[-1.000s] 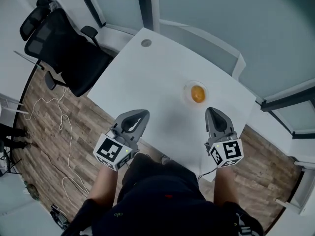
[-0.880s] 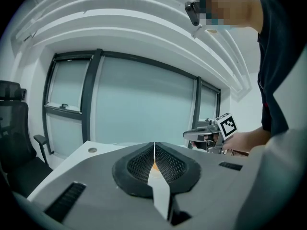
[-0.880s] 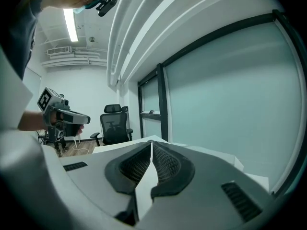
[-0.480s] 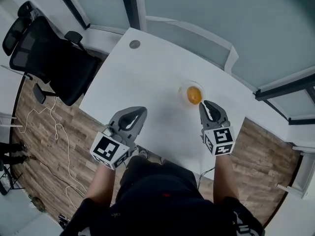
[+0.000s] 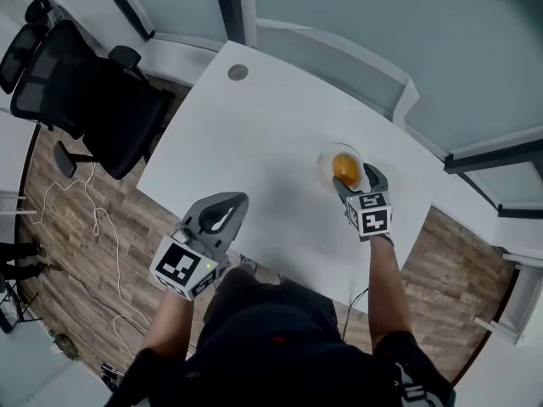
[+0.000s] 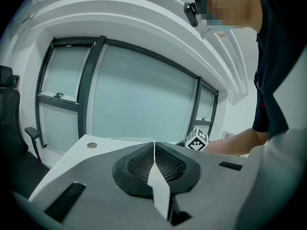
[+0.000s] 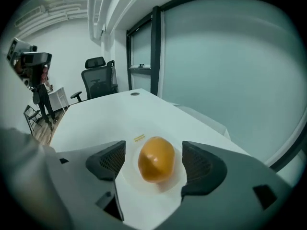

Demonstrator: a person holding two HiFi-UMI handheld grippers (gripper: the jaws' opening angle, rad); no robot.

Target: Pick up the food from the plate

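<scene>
Right gripper view: food [image 7: 156, 159], long axis seemingly straight ahead

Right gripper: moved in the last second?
Yes. The right gripper went from the near edge of the table up to the plate; its jaws have just opened around the food, not touching.

food [image 5: 344, 167] on plate [image 5: 325, 157]; plate on right part of table [image 5: 254, 142]. right gripper [image 5: 356, 179] at plate's near side, jaws just opened, one left and one right of food, not touching it. left gripper [image 5: 231, 203] over table's near-left edge, well apart from plate. chair [image 5: 76, 91] far left, beside table.
</scene>
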